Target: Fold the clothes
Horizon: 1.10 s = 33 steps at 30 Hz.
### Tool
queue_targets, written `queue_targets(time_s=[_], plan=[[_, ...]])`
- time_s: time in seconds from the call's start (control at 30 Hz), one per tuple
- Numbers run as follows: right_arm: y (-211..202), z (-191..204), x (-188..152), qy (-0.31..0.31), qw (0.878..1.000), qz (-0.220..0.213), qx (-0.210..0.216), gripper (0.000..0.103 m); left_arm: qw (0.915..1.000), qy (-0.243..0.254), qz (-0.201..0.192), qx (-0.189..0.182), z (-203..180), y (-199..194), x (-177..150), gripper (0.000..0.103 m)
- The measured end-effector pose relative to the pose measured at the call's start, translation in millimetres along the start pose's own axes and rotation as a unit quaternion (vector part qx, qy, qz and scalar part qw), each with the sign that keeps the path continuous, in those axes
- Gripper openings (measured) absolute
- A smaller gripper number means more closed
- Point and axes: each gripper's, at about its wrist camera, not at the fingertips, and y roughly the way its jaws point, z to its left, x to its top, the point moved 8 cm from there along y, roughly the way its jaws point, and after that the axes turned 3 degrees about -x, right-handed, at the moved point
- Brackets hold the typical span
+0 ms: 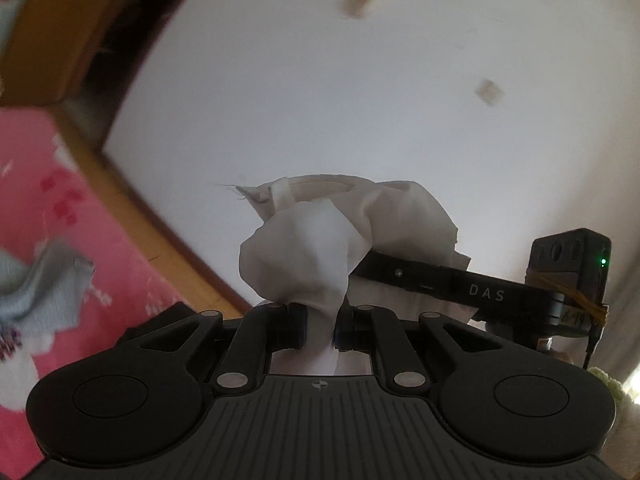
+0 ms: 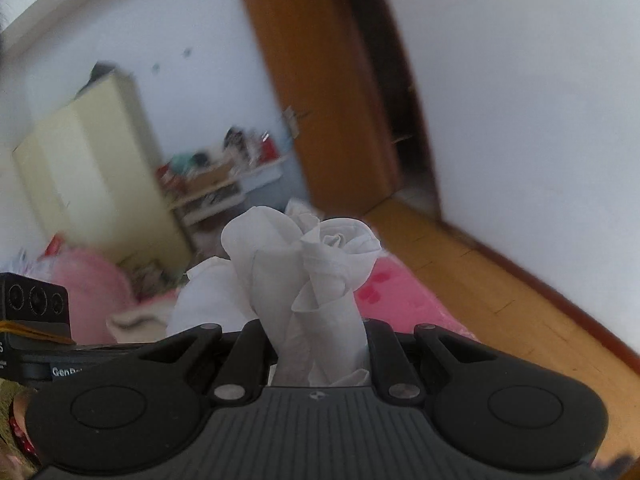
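Note:
A white garment (image 1: 304,252) is bunched up between the fingers of my left gripper (image 1: 322,330), which is shut on it and lifted toward the wall. The same white cloth (image 2: 308,276) rises in twisted folds out of my right gripper (image 2: 320,344), also shut on it. In the left wrist view the right gripper's body (image 1: 480,292) sits just behind the cloth, so both grippers hold it close together. The rest of the garment hangs below, out of sight.
A pink bedspread (image 1: 60,208) lies to the left with a light blue garment (image 1: 36,280) on it. Wooden floor (image 2: 500,280), a brown door (image 2: 316,92), a pale wardrobe (image 2: 88,168) and a cluttered shelf (image 2: 224,176) stand beyond.

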Motion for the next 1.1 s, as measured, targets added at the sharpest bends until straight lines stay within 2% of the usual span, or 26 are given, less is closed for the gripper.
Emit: queue_targets(time_s=[0.17, 0.33, 0.5, 0.7, 0.87, 1.1], plan=[[51, -46, -17, -0.047, 0.996, 0.062, 0.037, 0.012, 0.9988, -0.038, -0.001, 0.03, 29, 44, -20, 0.009], [86, -46, -34, -0.08, 0.989, 0.114, 0.05, 0.012, 0.9966, -0.072, 0.006, 0.04, 38, 58, -41, 0.009], [92, -54, -60, -0.098, 0.98, 0.159, 0.061, 0.012, 0.9943, -0.095, 0.008, 0.047, 44, 64, -61, 0.009], [108, -69, -78, -0.145, 0.964, 0.213, 0.059, 0.012, 0.9909, -0.121, -0.004, 0.058, 64, 77, -81, 0.009], [129, -81, -98, -0.166, 0.955, 0.24, 0.055, 0.012, 0.9876, -0.138, -0.014, 0.075, 82, 83, -90, 0.009], [177, -74, -116, -0.211, 0.944, 0.25, 0.048, 0.012, 0.9842, -0.135, -0.025, 0.112, 125, 89, -92, 0.01]])
